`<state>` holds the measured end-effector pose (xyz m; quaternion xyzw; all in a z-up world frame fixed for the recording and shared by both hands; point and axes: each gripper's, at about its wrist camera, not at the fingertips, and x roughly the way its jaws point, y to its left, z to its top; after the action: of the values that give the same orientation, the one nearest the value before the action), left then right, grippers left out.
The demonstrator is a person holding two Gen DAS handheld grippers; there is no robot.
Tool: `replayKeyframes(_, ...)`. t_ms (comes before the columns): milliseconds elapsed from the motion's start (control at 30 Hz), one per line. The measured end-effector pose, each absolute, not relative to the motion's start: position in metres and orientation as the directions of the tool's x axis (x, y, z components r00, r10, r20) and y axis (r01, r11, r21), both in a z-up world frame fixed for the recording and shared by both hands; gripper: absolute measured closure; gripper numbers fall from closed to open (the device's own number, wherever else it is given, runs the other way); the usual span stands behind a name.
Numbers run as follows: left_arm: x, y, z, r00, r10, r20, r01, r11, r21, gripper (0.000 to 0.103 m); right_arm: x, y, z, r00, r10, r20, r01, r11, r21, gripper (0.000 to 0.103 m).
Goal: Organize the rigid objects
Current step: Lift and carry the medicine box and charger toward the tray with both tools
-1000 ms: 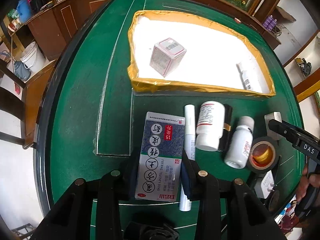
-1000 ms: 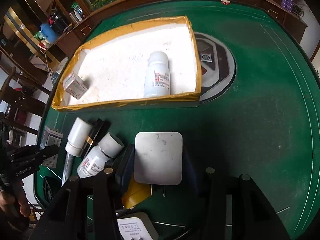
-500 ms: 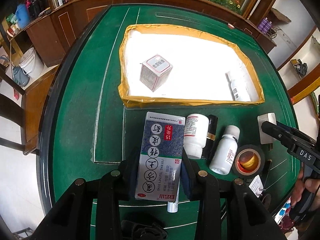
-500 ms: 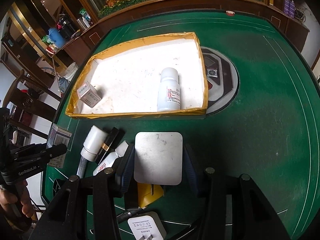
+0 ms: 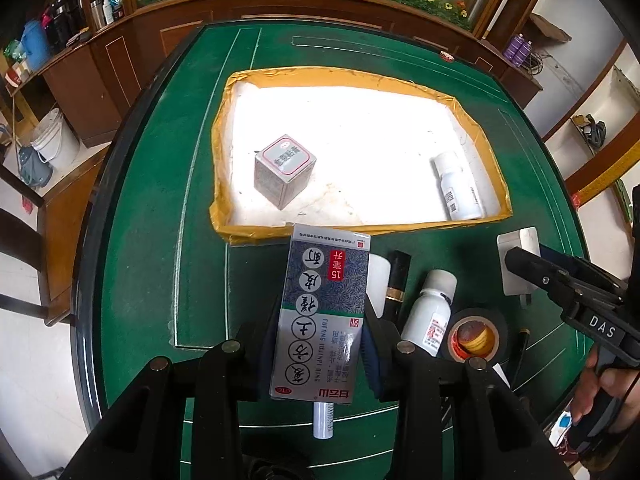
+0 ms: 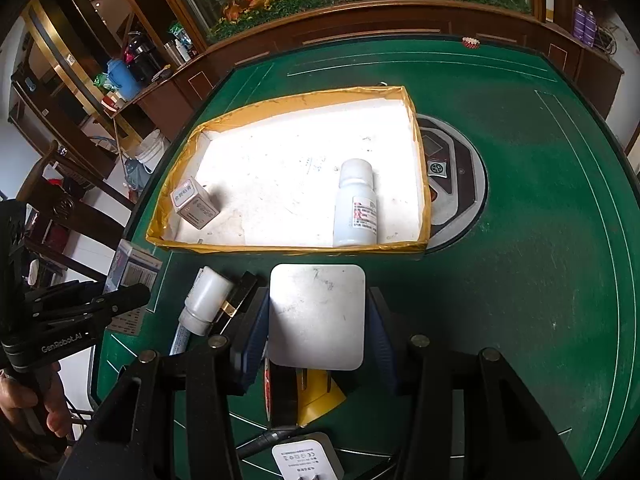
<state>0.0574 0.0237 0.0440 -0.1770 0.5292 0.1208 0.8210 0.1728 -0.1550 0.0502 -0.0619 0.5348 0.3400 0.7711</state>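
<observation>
Two items already lie in the tape-edged tray [image 5: 224, 128], ahead of both pairs of fingers: a small cube-shaped box [image 5: 284, 170] at its left and a white bottle [image 6: 355, 204] on its side at its right. Each tool carries another candidate. The left gripper [image 5: 320, 336] is clamped on a tall medicine carton [image 5: 322, 312], whose far end reaches the tray's near rim in that view. The right gripper [image 6: 316, 320] is clamped on a flat white charger [image 6: 317, 316], its prongs showing beneath the pads, short of the same rim.

Left on the green table [image 5: 140, 240] — beside and beneath the fingers — are a capped white bottle [image 5: 430, 312], a second white bottle [image 6: 206, 300] lying against a black-and-gold tube [image 5: 396, 280], a roll of black tape [image 5: 476, 334], a slim white tube [image 5: 323, 420] and another charger [image 6: 306, 460]. By this count the sorting looks under halfway, with two deliveries pending.

Compared with the earlier frames, both tools stand higher: the tray appears smaller and more fully in view, the table items have drawn closer together in the picture, and the carton's tip now overlaps the tray edge. Neither grip has altered — both loads sit as they did.
</observation>
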Motion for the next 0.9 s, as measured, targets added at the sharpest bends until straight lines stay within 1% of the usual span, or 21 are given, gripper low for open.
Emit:
replayKeyframes(533,0.084,0.024,0.068,0.450,-0.002,-0.893,-0.355,0.917,-0.181,0.065,0.177,-0.144,0.057,0.205,0.478,-0.854,-0.596,0.753,0.279,0.057)
replayKeyframes(900,0.104,0.030,0.070,0.448,-0.023,-0.894,-0.335,0.923,-0.191,0.065,0.185,-0.134,0.062,0.218,0.494,-0.842,-0.587,0.755,0.292,0.057)
